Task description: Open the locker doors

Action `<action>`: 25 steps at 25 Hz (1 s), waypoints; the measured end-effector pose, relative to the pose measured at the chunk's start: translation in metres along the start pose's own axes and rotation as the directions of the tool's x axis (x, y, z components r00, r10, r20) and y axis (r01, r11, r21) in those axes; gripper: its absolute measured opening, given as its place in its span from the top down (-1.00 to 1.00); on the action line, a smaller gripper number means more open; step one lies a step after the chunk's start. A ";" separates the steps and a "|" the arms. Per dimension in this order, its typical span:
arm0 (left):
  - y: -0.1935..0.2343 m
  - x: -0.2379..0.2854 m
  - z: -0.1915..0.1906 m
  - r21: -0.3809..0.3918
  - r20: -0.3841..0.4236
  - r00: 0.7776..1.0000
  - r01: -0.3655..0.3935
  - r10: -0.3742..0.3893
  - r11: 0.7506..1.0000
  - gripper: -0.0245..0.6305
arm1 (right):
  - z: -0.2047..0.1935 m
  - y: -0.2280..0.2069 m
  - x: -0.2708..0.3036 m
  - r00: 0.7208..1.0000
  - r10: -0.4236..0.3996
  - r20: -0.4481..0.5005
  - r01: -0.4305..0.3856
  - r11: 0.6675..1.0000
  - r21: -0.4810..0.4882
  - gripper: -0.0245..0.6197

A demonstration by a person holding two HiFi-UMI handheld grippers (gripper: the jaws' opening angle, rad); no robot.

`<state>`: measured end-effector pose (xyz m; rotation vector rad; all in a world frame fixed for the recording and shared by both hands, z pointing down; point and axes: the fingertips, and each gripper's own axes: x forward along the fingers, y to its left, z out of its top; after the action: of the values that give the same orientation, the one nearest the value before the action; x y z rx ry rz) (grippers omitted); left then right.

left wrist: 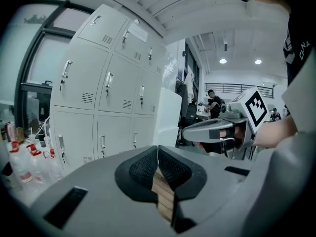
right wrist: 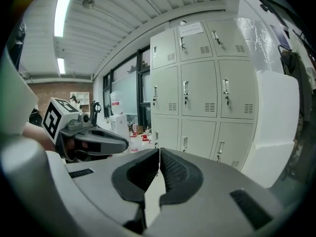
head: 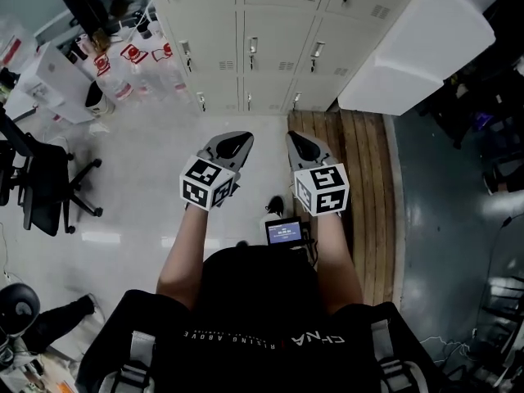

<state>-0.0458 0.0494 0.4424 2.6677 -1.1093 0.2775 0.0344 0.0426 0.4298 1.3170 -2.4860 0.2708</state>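
A bank of cream metal lockers (head: 262, 39) stands ahead of me, every door closed, each with a small handle and vent slots. It also fills the left of the left gripper view as the lockers (left wrist: 106, 100) and the middle of the right gripper view as the lockers (right wrist: 205, 95). My left gripper (head: 233, 144) and right gripper (head: 300, 144) are held side by side over the floor, well short of the doors. Both are shut with nothing between the jaws: the left gripper (left wrist: 158, 157) and the right gripper (right wrist: 159, 161) show their pads pressed together.
A large white box (head: 417, 43) leans against the lockers' right side. A wooden platform (head: 364, 178) runs along the floor on the right. Bottles (head: 123, 76) and a black office chair (head: 45, 187) stand at the left. A small screen (head: 285, 232) hangs at my waist.
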 end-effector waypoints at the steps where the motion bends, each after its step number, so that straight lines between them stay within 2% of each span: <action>1: 0.008 0.009 0.006 -0.003 0.004 1.000 -0.011 0.011 1.000 0.86 | 0.006 -0.008 0.009 1.000 0.007 0.002 -0.007 1.000 -0.006 0.83; 6: 0.039 0.059 0.034 -0.007 0.012 0.999 -0.052 0.052 0.999 0.86 | 0.030 -0.059 0.047 0.999 0.036 0.003 -0.036 0.999 -0.019 0.83; 15: 0.079 0.134 0.060 -0.002 -0.014 0.989 -0.144 0.144 0.990 0.86 | 0.049 -0.144 0.103 0.996 0.091 -0.009 -0.091 0.996 -0.017 0.83; 21: 0.107 0.149 0.053 -0.035 -0.050 0.979 -0.200 0.198 0.979 0.86 | 0.041 -0.162 0.133 0.992 0.123 -0.038 -0.122 0.992 0.026 0.83; 25: 0.131 0.159 0.051 -0.046 -0.055 0.979 -0.200 0.197 0.979 0.86 | 0.041 -0.171 0.156 0.992 0.114 -0.053 -0.112 0.993 0.041 0.83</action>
<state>-0.0249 -0.1618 0.4554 2.4936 -1.3496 0.3452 0.0862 -0.1859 0.4511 1.1678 -2.5243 0.3770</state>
